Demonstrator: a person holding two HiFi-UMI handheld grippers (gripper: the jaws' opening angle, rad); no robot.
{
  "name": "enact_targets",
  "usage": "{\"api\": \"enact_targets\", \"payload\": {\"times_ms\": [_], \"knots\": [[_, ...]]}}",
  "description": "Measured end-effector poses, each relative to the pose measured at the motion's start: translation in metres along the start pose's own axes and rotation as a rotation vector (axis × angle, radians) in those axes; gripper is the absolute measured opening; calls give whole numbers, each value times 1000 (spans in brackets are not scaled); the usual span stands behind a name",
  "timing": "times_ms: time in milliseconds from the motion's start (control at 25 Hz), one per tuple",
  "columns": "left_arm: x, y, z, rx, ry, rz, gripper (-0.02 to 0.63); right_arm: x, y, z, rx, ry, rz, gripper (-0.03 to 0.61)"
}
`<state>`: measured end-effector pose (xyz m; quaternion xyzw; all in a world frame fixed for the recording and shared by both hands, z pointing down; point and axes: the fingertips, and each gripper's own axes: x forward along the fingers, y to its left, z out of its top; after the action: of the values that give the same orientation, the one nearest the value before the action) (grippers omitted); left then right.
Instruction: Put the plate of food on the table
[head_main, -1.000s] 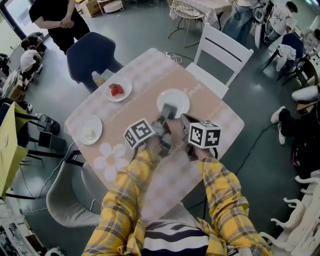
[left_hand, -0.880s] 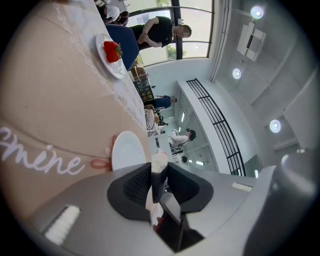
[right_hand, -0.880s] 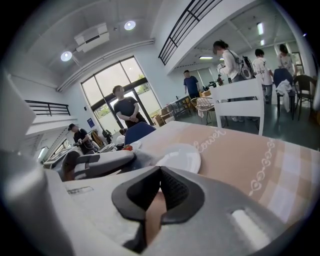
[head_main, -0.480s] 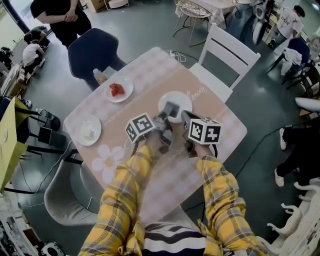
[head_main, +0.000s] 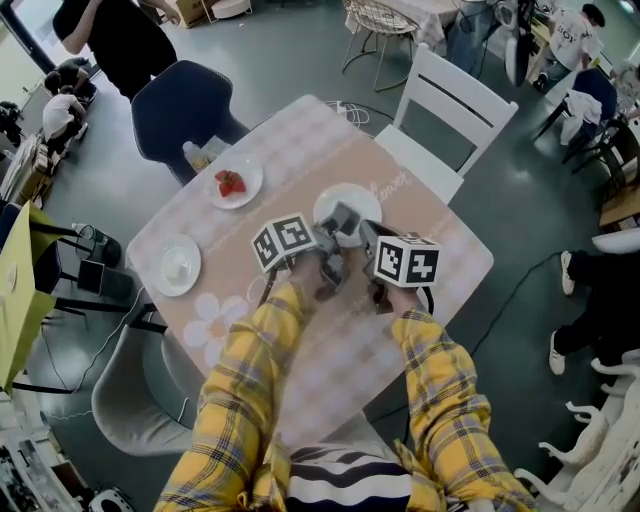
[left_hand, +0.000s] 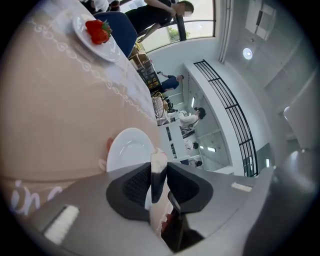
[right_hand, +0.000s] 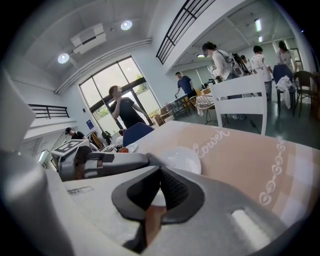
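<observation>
A white empty plate (head_main: 348, 202) sits at the middle of the pink-clothed table (head_main: 300, 140); whether it touches the cloth I cannot tell. My left gripper (head_main: 337, 224) is shut on its near rim, which shows edge-on between the pads in the left gripper view (left_hand: 158, 165). My right gripper (head_main: 363, 233) grips the same near rim just to the right, its pads closed on the white edge (right_hand: 159, 186). The plate (right_hand: 181, 158) spreads out beyond the jaws. A plate with a strawberry (head_main: 235, 182) lies at the far left, and another plate holding something white (head_main: 177, 264) at the left edge.
A white chair (head_main: 450, 110) stands at the far right of the table, a dark blue chair (head_main: 180, 105) at the far left, a grey chair (head_main: 135, 395) near left. A person in black (head_main: 110, 35) stands beyond the blue chair. More people are at the back right.
Both grippers keep their hold on the plate in much the same spot. The person in black at the back left has shifted.
</observation>
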<state>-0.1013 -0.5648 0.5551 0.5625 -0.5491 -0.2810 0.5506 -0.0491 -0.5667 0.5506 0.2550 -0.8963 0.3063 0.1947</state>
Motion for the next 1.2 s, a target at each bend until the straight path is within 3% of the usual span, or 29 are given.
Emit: {"api": "enact_targets", "payload": {"times_ms": [120,200,560,880,1080,1200], "knots": [[0,-2,1,8,4,10,112,-2,-1,0,6,1,-2,-3],[2,-5,1,30,22,27,175,-2,-2,1,11,-1,2,-3],[0,4,1,225,157,159,236,1,-3,-1,12,14,-2,-3],[1,8,-9,547,258,258,305,4,-6,-3,9,19,-18,-3],[-5,9,7,814,222,355,333,2,-4,-4,-19,26,-17,-3],[-3,6,6,844,217,346,345,1,-8,-6,-12,28,-26,-3]]}}
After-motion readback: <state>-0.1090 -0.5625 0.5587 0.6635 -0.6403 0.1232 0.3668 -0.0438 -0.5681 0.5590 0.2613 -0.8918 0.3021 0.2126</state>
